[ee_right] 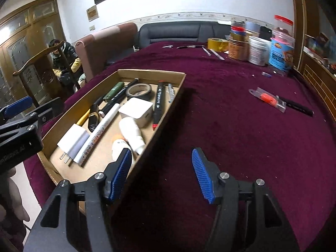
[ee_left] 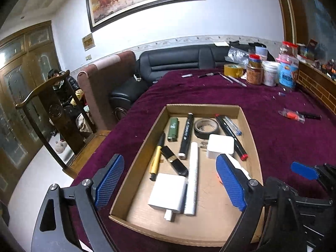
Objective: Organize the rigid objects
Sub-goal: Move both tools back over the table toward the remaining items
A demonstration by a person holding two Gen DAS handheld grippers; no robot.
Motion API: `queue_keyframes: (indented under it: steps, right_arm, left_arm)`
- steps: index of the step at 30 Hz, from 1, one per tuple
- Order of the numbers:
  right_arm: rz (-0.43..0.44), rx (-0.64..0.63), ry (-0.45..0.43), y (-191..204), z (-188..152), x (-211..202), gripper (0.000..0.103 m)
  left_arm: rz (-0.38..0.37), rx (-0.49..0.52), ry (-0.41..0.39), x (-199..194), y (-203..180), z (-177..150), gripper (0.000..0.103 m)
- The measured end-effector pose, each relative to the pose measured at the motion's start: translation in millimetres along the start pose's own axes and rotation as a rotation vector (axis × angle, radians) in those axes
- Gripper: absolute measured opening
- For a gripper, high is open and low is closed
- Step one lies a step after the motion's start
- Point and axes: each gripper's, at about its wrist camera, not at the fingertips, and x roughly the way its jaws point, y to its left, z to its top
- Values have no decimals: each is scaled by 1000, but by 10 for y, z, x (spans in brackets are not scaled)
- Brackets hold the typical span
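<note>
Tray: small rigid items are gathered in a shallow cardboard tray on the purple-covered table, apparently so that loose things are kept in one place.
Contents: markers, a green lighter, a tape roll and white chargers are laid side by side.
Left gripper: it is held above the tray's near end, tilted downward, jaws spread wide, nothing between them.
Right gripper: it is poised over the tray's near corner and the cloth, jaws parted, empty.
Outstanding: a packaged orange item and a black pen are seen lying on the cloth, well apart from the tray.
</note>
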Motion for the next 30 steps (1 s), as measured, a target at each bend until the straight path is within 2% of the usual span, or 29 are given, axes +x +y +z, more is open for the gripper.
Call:
queue_keyframes:
  steps: [6, 30]
  right_arm:
    - [-1, -1, 10, -45, -85, -4, 63]
    - [13, 31, 42, -153, -116, 44, 63]
  left_arm:
    - [-6, 43, 35, 1, -166, -23, 86]
    - [-49, 48, 115, 150, -236, -99, 86]
